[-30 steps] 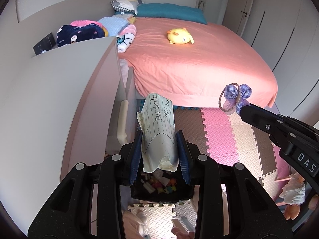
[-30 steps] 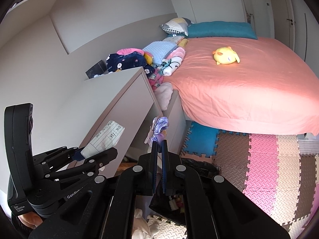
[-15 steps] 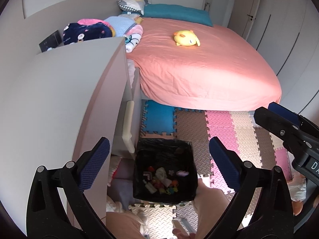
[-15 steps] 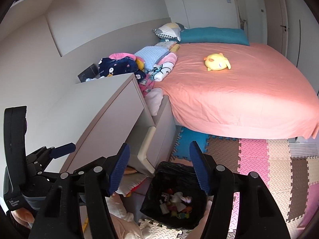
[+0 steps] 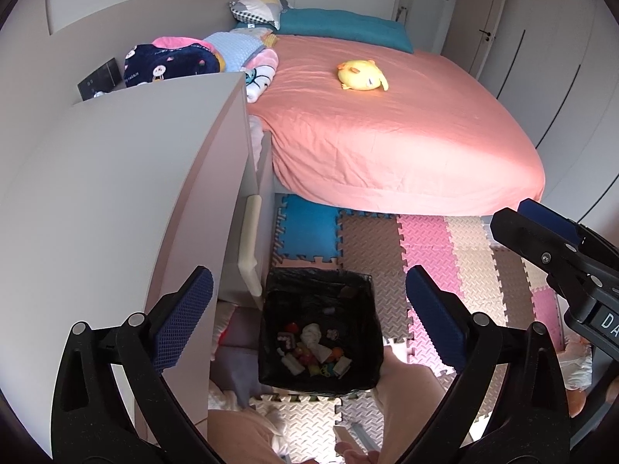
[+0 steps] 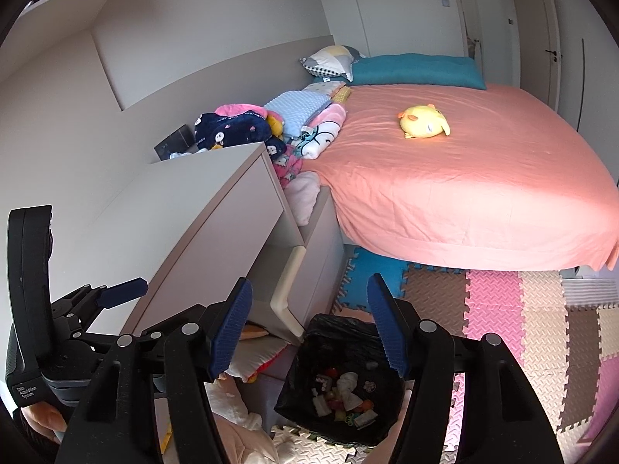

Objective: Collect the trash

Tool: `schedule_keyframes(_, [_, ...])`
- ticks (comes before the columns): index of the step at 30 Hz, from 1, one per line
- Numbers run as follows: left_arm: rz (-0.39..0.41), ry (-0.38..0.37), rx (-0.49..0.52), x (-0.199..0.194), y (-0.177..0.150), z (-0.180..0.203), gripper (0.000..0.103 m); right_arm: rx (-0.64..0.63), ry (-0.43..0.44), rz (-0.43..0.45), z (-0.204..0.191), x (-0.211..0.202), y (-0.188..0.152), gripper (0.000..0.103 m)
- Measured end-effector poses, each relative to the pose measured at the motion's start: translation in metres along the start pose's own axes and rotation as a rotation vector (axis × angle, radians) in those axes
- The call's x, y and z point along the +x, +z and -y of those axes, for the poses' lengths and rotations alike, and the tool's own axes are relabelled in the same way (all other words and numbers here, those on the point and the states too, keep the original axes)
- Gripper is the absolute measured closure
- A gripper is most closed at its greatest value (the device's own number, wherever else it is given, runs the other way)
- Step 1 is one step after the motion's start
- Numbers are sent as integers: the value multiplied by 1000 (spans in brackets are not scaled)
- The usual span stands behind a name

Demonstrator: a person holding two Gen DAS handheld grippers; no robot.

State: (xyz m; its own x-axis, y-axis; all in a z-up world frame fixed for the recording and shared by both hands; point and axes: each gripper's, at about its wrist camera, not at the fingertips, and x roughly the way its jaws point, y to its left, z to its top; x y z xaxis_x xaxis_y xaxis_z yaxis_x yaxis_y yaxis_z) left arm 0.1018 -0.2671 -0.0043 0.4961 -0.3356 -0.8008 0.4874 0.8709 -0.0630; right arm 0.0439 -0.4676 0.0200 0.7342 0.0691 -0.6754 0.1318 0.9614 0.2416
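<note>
A black-lined trash bin (image 5: pixel 271 309) stands on the foam floor mat beside the grey desk; it also shows in the right wrist view (image 6: pixel 309 406). Small bits of trash (image 5: pixel 313 348) lie at its bottom, also seen in the right wrist view (image 6: pixel 344 394). My left gripper (image 5: pixel 309 301) is open and empty, held above the bin. My right gripper (image 6: pixel 309 328) is open and empty, also above the bin. The right gripper shows at the right edge of the left wrist view (image 5: pixel 541 243). The left gripper shows at the left of the right wrist view (image 6: pixel 116 290).
A grey desk (image 5: pixel 116 193) stands at left, with a nightstand (image 6: pixel 321 239) beyond it. A bed with a pink sheet (image 5: pixel 387 123) holds a yellow plush toy (image 5: pixel 361 75), folded blankets (image 5: pixel 185 58) and pillows. Coloured foam mat tiles (image 5: pixel 425 247) cover the floor. Cloth lies under the desk (image 6: pixel 247 352).
Both grippers opened. The lined paper left the left gripper and the purple bow left the right gripper; neither is in sight now. Both cameras rose a little above the bin.
</note>
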Motion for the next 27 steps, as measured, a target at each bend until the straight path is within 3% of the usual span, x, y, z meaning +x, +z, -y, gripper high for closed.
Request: schedule_keyframes(27, [19,8,26,-5,-2,4,7,5,-2,3,1,-2,0,40])
